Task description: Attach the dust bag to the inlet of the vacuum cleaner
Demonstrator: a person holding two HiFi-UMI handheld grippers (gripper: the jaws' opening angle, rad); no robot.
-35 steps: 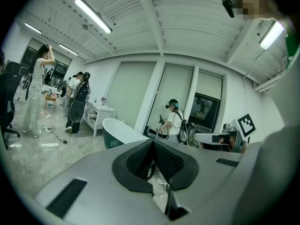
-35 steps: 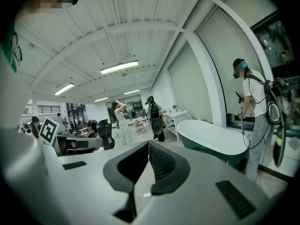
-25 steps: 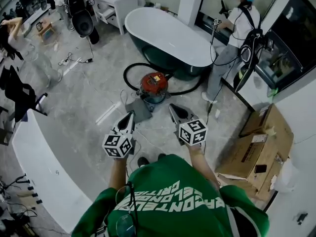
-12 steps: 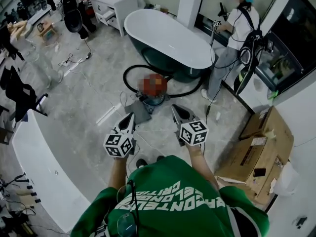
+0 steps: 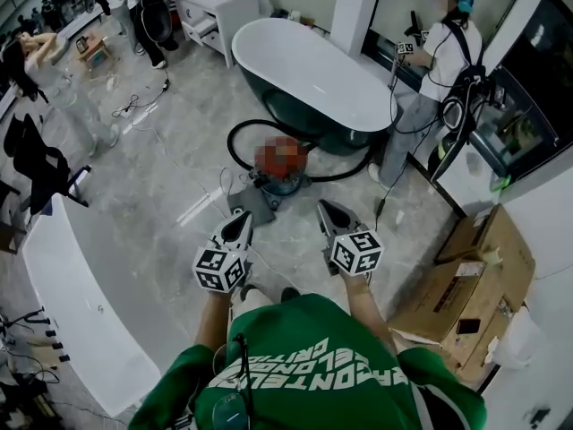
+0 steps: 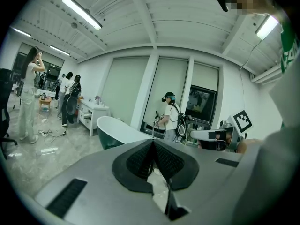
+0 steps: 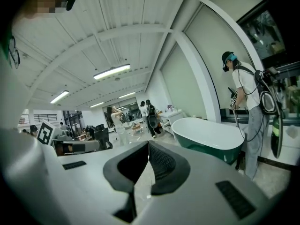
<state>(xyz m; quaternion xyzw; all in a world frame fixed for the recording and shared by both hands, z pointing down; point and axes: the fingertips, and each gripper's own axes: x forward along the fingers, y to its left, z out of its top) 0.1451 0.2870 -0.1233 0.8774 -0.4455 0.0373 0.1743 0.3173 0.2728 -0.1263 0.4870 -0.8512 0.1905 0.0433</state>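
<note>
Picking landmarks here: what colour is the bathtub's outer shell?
Dark green, with a white inside; the bathtub shows best in the right gripper view.

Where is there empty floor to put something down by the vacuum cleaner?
Mostly bare floor lies between the white counter and the vacuum cleaner, and between it and the cardboard box. Crowded: the black hose loops by the bathtub, and the dust bag lies beside the vacuum cleaner.
</note>
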